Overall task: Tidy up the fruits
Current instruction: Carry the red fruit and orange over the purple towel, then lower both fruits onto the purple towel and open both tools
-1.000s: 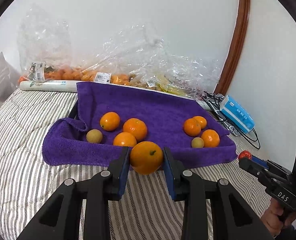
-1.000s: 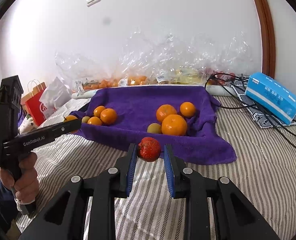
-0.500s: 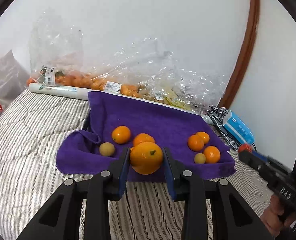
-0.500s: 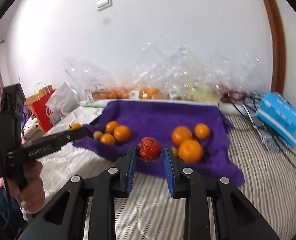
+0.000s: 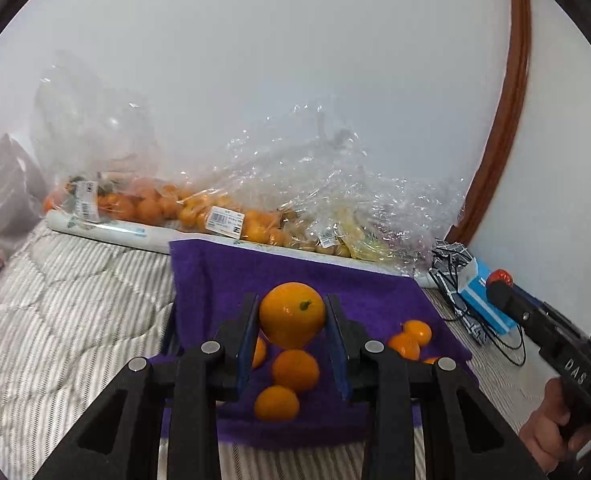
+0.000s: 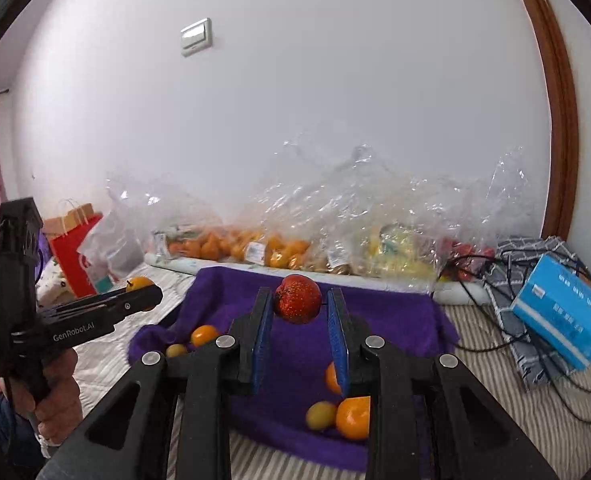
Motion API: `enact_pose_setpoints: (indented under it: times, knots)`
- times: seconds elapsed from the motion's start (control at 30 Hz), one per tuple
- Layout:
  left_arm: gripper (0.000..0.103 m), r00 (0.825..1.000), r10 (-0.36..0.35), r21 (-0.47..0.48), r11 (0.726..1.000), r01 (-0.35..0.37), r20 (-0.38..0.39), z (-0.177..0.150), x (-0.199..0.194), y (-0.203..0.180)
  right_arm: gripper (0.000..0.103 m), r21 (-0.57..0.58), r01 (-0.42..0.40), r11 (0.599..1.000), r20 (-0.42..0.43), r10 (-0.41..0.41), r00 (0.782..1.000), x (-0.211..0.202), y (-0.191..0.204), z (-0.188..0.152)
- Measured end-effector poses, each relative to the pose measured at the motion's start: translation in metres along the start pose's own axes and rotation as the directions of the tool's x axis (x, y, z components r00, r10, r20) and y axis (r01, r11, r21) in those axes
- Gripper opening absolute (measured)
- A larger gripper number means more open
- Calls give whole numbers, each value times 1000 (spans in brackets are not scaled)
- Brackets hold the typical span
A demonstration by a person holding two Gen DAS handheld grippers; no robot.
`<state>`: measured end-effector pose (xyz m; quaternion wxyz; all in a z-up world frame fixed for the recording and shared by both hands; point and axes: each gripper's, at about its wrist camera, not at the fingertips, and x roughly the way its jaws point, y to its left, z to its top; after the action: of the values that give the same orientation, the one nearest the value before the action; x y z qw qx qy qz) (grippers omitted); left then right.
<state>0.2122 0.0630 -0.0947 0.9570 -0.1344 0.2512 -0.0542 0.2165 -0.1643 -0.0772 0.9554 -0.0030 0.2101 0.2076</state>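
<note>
My left gripper point(image 5: 292, 316) is shut on a large orange point(image 5: 292, 314) with a small green stem, held above the purple towel point(image 5: 231, 276). Below it on the towel lie several small oranges point(image 5: 295, 369), with more at the right point(image 5: 404, 345). My right gripper point(image 6: 300, 308) is shut on a red bumpy fruit point(image 6: 297, 298), also raised over the purple towel point(image 6: 383, 316). Under it rest an orange point(image 6: 353, 417) and a small yellow-green fruit point(image 6: 321, 414); another orange point(image 6: 204, 334) and yellow-green fruit point(image 6: 176, 349) lie at the towel's left. Each view shows the other gripper at its edge.
The towel lies on a striped quilt point(image 5: 75, 300). Clear plastic bags of oranges point(image 5: 151, 208) and yellow fruit point(image 6: 391, 252) line the white wall. A blue box point(image 6: 563, 316) and black cables point(image 6: 495, 336) sit at the right. A red paper bag point(image 6: 71, 248) stands at the left.
Both grippers have risen and moved forward over the towel, each keeping hold of its fruit. The fruits on the towel now sit lower in both views.
</note>
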Motion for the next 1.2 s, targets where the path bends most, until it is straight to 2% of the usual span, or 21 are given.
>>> enact_pose_setpoints:
  times: [0.1,0.17,0.27,0.37,0.47,0.8,1.0,1.2]
  knots:
    - [31,1000,-2,-24,1000,1,-19,-4,17,1,27,25,-19,1000,-30,20,999,18,-6,-9]
    - [30,999,-8,-39,999,7,-35,-12,26,5,27,42,-40,998,-81,43,996,34,-11,-21]
    - [30,998,25,-2,1000,-25,-61,-21,37,4,27,15,-8,1000,-137,10,991,46,-13,-29]
    - [31,997,38,21,999,-37,-61,-24,43,2,27,50,-24,998,-134,31,991,47,-20,-30]
    - [30,996,19,3,1000,-19,-82,-25,47,2,27,71,-25,997,-151,36,988,52,-24,-33]
    - [31,996,33,31,999,-31,-80,-28,48,-4,27,41,-25,999,-211,33,977,72,-12,-47]
    - [31,995,49,22,999,-47,-89,-27,50,-2,27,17,-20,1000,-235,23,972,79,-7,-53]
    - [31,993,67,-38,997,-71,-99,-23,51,11,27,-13,-5,1000,-243,2,970,82,-4,-55]
